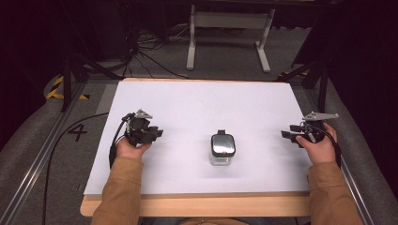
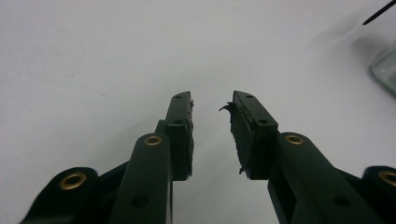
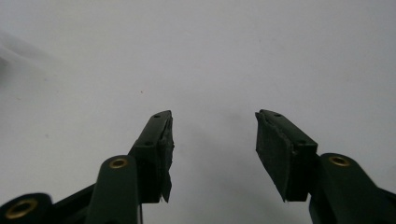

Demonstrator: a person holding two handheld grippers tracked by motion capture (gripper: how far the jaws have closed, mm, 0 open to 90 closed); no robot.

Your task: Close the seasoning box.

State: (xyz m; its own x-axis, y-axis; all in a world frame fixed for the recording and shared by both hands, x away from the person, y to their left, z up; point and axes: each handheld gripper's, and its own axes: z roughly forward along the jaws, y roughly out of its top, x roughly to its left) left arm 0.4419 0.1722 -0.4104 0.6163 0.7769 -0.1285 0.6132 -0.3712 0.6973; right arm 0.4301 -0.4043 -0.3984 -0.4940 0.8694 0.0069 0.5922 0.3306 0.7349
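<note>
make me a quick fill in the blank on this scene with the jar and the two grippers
1. The glass jar with the dark lid stands ____ the two grippers.
2. The jaws of the left gripper are ____, with nothing in them.
3. The right gripper holds ____.
4. The jar stands on a ____ sheet.

Missing words: between; open; nothing; white

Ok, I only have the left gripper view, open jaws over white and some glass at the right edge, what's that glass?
Observer: A small glass jar with a dark lid, standing mid-table between the two grippers.
Operator: Is anything holding it?
Observer: No. The left gripper sits apart from it, to the jar's left.
Operator: And the other hand?
Observer: The right gripper is near the sheet's right edge, jaws open and empty, pointing toward the jar.
</note>
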